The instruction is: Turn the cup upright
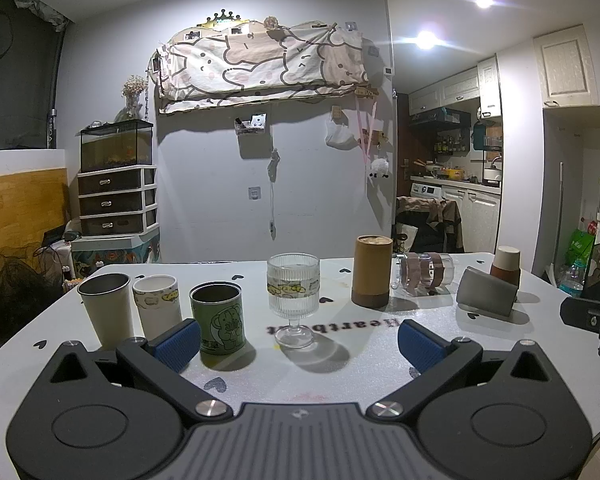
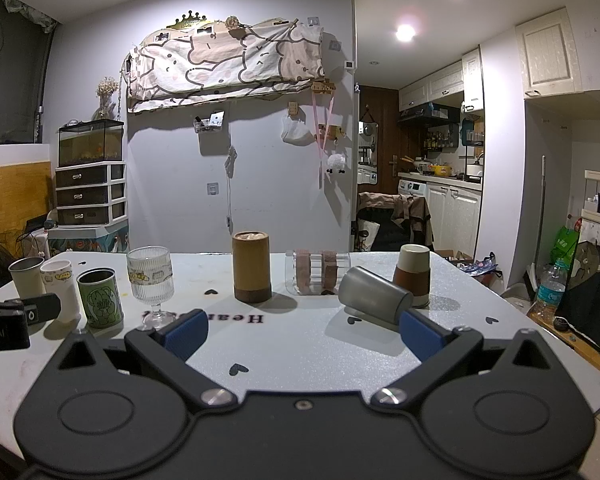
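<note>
- The grey metal cup (image 2: 374, 300) lies on its side on the right part of the tabletop (image 2: 300, 344), just in front of the brown-and-cream cup (image 2: 413, 274), with its closed base towards the camera.
- Right tongs (image 2: 305, 330) are spread wide and hold nothing; the right blue pad (image 2: 420, 334) sits right beside the cup's near end, possibly touching it, though the fisheye view makes that hard to judge.
- Left tongs (image 1: 298, 338) are also spread and empty, facing the ribbed stemmed glass (image 1: 294, 298) and green tin (image 1: 218, 318).
- To do this well, I would shift the right tongs rightwards so the cup's body sits between both pads, then close across its middle.
- Lift slightly before rotating, so the rim clears the tabletop.
- Keep clear of the clear glass (image 2: 318, 272) lying on its side behind; it may roll if bumped.
</note>
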`<state>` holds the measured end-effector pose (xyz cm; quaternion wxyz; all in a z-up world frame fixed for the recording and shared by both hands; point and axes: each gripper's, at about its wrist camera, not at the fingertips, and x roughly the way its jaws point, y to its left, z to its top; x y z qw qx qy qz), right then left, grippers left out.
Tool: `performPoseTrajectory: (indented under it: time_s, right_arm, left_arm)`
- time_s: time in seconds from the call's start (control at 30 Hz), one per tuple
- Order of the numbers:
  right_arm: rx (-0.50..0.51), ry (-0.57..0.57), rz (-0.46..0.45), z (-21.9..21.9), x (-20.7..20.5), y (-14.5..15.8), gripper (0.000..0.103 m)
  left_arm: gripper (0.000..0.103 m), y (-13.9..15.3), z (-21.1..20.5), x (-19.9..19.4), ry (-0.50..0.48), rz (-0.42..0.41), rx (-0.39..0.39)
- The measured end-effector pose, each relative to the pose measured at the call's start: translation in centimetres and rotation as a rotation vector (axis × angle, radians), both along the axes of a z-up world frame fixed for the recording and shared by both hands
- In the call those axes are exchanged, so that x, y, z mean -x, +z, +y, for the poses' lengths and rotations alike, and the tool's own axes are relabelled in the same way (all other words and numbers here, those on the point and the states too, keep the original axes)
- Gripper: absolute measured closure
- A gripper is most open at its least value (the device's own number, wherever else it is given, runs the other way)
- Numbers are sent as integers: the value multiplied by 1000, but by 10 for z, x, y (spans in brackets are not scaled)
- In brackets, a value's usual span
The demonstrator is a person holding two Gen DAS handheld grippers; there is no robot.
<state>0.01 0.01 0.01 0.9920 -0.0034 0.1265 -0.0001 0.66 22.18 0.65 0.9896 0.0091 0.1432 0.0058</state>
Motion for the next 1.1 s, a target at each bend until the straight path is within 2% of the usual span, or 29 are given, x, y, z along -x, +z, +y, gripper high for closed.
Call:
performPoseTrajectory:
  time_s: [0.7, 0.73, 0.8, 0.9, 1.1]
  right_arm:
    - [6, -5, 2, 2, -3, 0, 0]
    - [6, -1, -1, 3, -5, 0, 0]
    - [7, 0, 0, 1, -8, -1, 0]
    - [6, 13, 2, 4, -26, 5, 0]
    - [9, 65, 6, 12, -91, 22, 0]
  left_arm:
    - [0, 0, 0, 0, 0, 1, 2]
    - [0, -11, 1, 0, 1, 0, 4]
    - [0, -12, 1, -1, 0, -1, 5]
    - [0, -22, 2, -2, 3, -1, 11]
    - [0, -33, 13, -1, 0, -12, 26]
